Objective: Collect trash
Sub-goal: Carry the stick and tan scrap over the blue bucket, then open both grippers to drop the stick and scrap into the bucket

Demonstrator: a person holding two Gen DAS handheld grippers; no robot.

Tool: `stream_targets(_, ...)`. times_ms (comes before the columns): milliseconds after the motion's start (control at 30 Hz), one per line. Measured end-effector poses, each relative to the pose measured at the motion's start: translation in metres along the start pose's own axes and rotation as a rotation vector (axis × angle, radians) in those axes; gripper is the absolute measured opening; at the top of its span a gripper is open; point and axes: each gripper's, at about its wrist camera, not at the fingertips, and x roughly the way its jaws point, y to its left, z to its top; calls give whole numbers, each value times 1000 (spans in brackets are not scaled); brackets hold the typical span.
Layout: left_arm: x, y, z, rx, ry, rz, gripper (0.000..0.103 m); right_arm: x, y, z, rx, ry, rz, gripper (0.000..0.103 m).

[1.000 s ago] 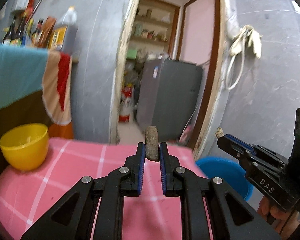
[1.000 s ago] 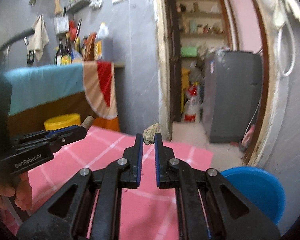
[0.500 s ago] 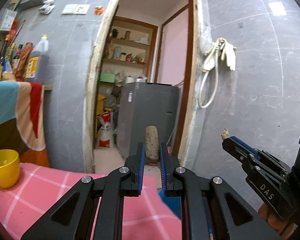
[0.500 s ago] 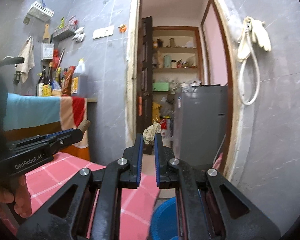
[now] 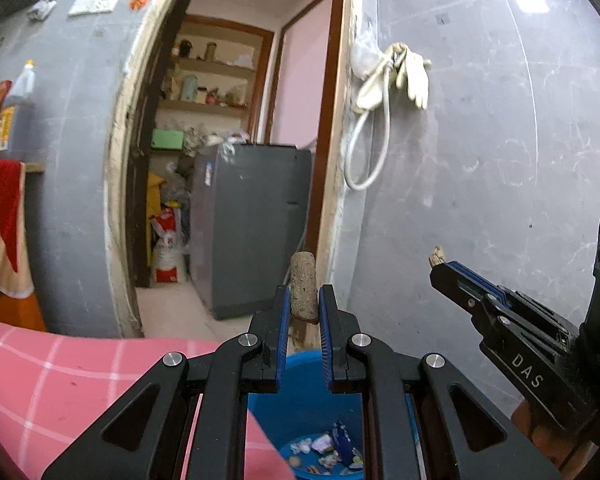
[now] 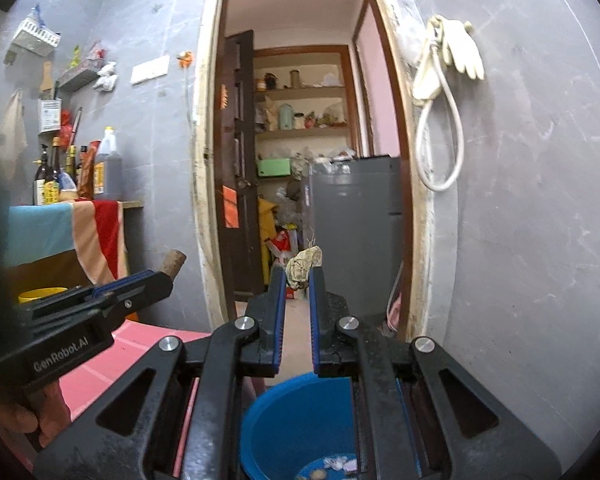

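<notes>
Trash in both grippers hung near a blue bucket [image 5: 312,396] as the collecting job reached its drop-off step. The left gripper [image 5: 303,312] had its fingers clamped on a rough, cork-like stub [image 5: 303,292], which stood upright between the blue pads. Its partner, the right gripper [image 6: 296,280], pinched a crumpled scrap [image 6: 302,266] at the very tips of its fingers, with most of the wad sticking out above them. In the left wrist view the right gripper appeared off to the side, pointing toward a grey wall [image 5: 480,160], its scrap just visible at the tip.

Below the fingers in both views sat the bucket, already holding a scatter of wrappers [image 5: 328,452] at its bottom. It stood on the floor just past the edge of a tabletop covered in a pink checked cloth [image 5: 60,380]. Beyond lay an open doorway [image 6: 300,120] with shelves and a grey appliance.

Judging by the layout, neither piece had yet been let go. The next move appeared to call for bringing each gripper squarely above the bucket's mouth, tipping the fingers downward and parting them, so that the stub and the scrap fell inside rather than on the rim or cloth.
</notes>
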Motion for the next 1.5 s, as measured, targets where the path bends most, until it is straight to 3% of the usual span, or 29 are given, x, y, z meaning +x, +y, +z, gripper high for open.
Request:
stream_targets(533,71,3,-33,-93,294,-16,11,35,-42,-34,63,245,0,38)
stream_targets(833,90,16,-45,-180,389,-30,12,48,-46,-45,86,322,9,39)
stream_targets(1133,93,25,-45,-209,408,-33,21,54,-50,-47,110,347,13,40)
stream_targets(1200,88,28,-44,-213,393,-24,26,54,-51,-45,113,345,11,43)
stream_targets(1267,84,30,-44,-219,379,-15,30,53,-51,-44,119,338,11,52)
stream_targets(1500,63,40,-34,-212,317,33,45,48,-50,-39,134,306,8,64)
